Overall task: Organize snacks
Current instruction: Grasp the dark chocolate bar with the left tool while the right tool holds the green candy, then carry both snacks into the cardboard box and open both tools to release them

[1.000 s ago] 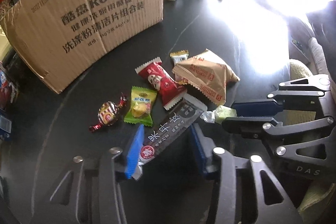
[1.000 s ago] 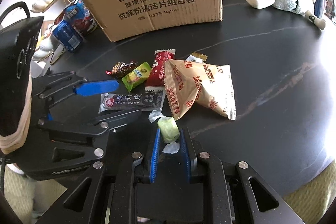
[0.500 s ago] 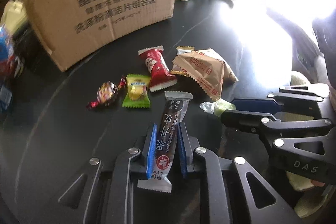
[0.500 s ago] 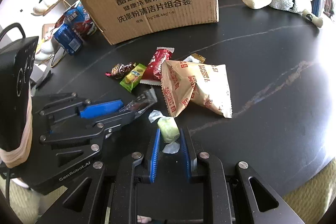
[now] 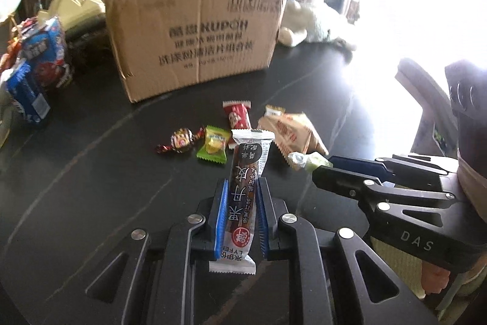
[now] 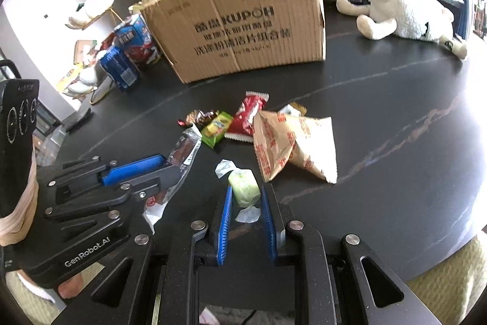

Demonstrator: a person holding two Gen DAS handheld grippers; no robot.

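I have my left gripper point(image 5: 241, 212) clamped on the dark fruit-leather bar point(image 5: 243, 197), its blue pads pressing the long sides around mid-length, so the white crimped ends stick out front and back. The wrapper looks thin, light and slick; I judge the mid-body grip sound, since the flat ends would only fold and slip. Beside it, my right gripper point(image 6: 246, 203) is closed on the pale green twist-wrapped candy point(image 6: 244, 187), pinched across its soft-looking body with the twisted paper tails free. That one I take to be squashy, so a light squeeze on the body suits it, never the tails.

Just ahead of both grippers, loose on the dark table point(image 6: 395, 118), lie the tan biscuit pouch point(image 6: 292, 145), puffy and probably brittle inside, then the green sweet point(image 5: 213, 144), the red packet point(image 5: 238, 115) and the gold-foil candy point(image 5: 180, 139).

Farthest ahead stands the open cardboard box point(image 5: 197, 32), likely where these go.
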